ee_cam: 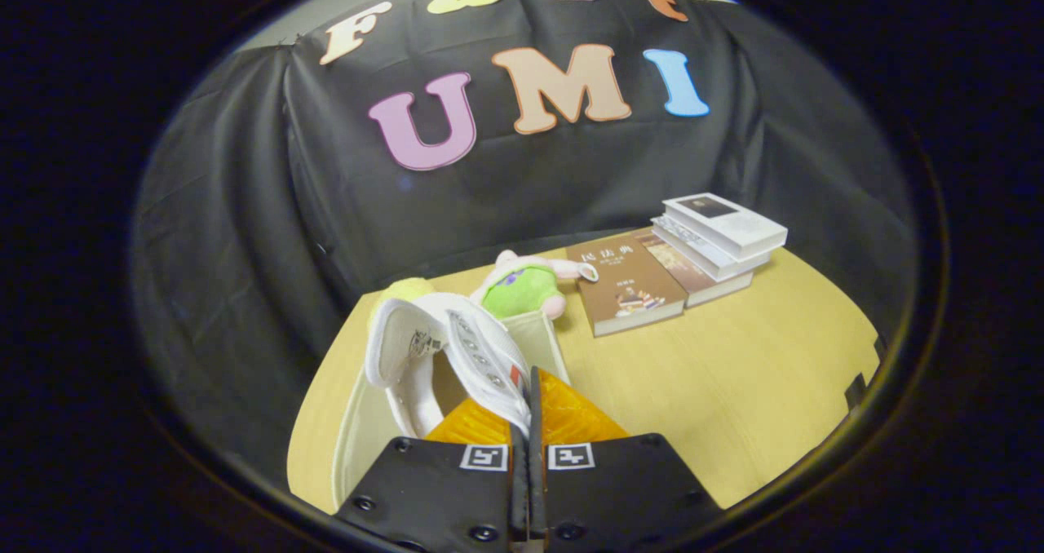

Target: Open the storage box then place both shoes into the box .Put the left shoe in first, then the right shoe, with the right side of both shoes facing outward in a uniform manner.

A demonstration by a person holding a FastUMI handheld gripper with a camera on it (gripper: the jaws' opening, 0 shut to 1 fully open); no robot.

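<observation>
Light wooden table (734, 373) stood inside a booth walled with black cloth (245, 210). At the far right lay a brown book (624, 288) beside a stack of white books (718, 231). A green plush toy (522, 288) sat beyond the storage box (347, 431). The gripper (526, 410) had its fingers nearly together, pinching the edge of a white shoe (424, 345) held over the open box. The box's near end was cut off behind the fingers; which shoe it was could not be told.
</observation>
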